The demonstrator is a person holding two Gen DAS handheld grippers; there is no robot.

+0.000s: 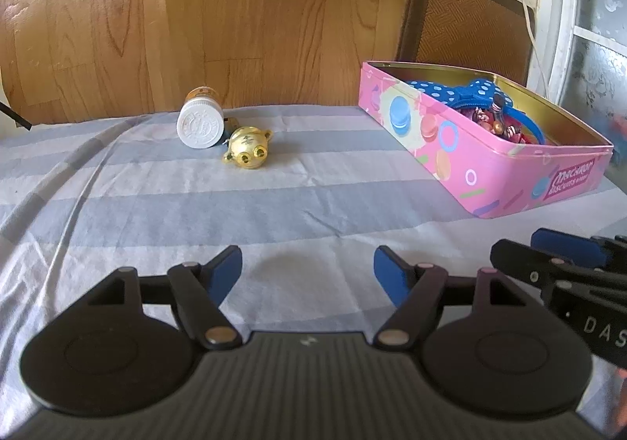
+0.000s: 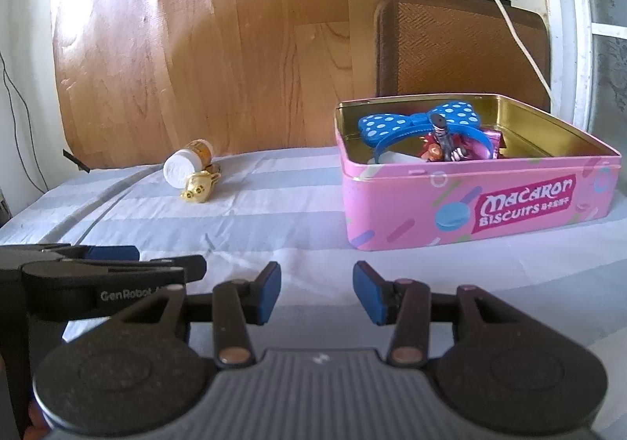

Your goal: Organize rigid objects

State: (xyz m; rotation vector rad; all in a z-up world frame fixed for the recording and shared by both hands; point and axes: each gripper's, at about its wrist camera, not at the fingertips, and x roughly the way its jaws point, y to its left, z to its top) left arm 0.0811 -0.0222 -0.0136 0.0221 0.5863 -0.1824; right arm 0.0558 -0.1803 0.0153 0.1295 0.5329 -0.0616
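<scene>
Bottle [image 1: 200, 123] and gold figurine [image 1: 247, 147] are what you have left to gather: they lie touching, side by side, at the far edge of the striped cloth [image 1: 274, 205], well apart from the pink tin [image 1: 490, 165], which already holds the polka-dot bow [image 2: 411, 120] and some small items. Your left gripper [image 1: 307, 275] is the nearer one; from its fingers the pair sits ahead and a little to the left, while from your right gripper [image 2: 315, 293] it lies far ahead and well off to the left, with the tin ahead to the right. Both grippers have their jaws spread wide and hold nothing. The bottle lies on its side, white cap toward you, so its long axis runs away from you; you would probably close across its body from the sides. The figurine is just right of the cap, so mind nudging it
</scene>
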